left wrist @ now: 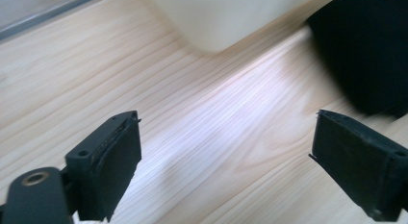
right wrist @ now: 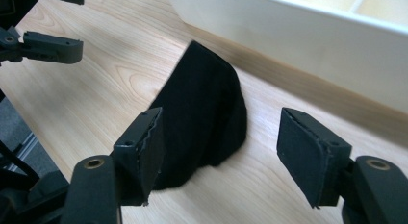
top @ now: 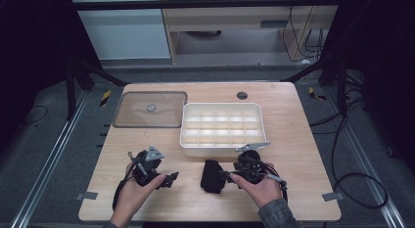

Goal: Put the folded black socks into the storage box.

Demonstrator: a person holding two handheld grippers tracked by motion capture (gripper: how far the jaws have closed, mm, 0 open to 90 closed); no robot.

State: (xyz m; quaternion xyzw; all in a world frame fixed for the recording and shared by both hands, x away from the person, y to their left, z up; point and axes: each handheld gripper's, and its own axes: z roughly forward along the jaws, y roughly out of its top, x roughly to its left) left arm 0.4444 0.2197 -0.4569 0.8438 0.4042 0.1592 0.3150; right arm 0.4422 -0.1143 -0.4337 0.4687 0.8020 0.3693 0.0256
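Observation:
A folded black cloth [top: 212, 175] lies on the wooden table [top: 303, 154], just in front of a white box [top: 222, 129] divided into several compartments. My right gripper [top: 226, 176] points left at the cloth. In the right gripper view its jaws [right wrist: 221, 152] stand open, with the cloth [right wrist: 207, 118] on the table just ahead of them and near the left one; no pad presses on it. My left gripper [top: 171, 179] is left of the cloth, pointing right. It is open [left wrist: 226, 156] over bare wood, with the cloth [left wrist: 365, 51] ahead at the right.
A clear flat lid [top: 150, 109] with a small round knob lies at the back left, beside the white box. The box wall [right wrist: 308, 36] runs close behind the cloth. The left gripper's jaw [right wrist: 48, 46] is at the upper left of the right gripper view. The table's front edge is near both hands.

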